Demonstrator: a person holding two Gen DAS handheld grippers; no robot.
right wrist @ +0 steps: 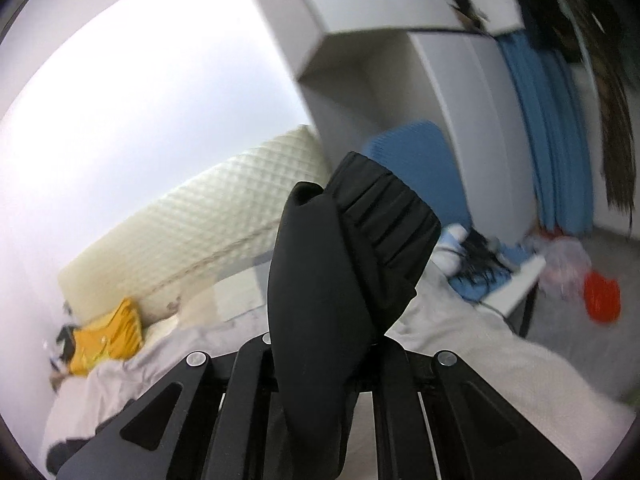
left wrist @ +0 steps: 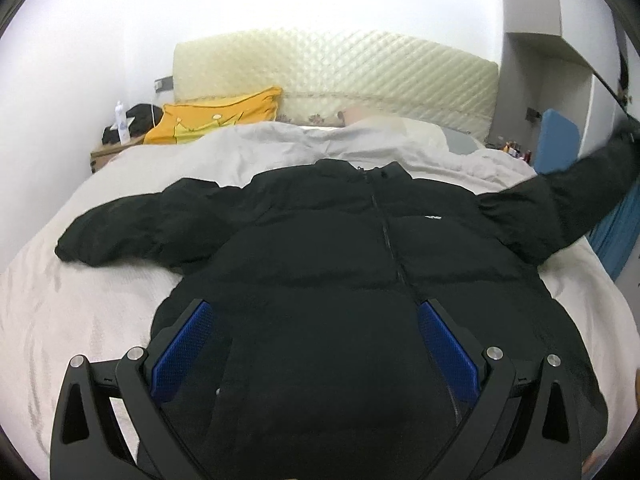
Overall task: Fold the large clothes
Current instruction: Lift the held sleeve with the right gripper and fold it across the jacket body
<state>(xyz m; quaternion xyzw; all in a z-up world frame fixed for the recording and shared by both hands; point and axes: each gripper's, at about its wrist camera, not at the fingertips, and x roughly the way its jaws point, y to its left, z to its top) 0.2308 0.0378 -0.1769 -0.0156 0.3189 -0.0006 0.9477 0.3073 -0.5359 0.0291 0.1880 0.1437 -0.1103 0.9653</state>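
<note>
Black puffer jacket (left wrist: 340, 248): small white chest logo (left wrist: 432, 217), unreadable.

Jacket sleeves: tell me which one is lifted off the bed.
The sleeve at the right of the left wrist view, its cuff clamped in the right gripper. The other sleeve lies flat on the bed.
</note>
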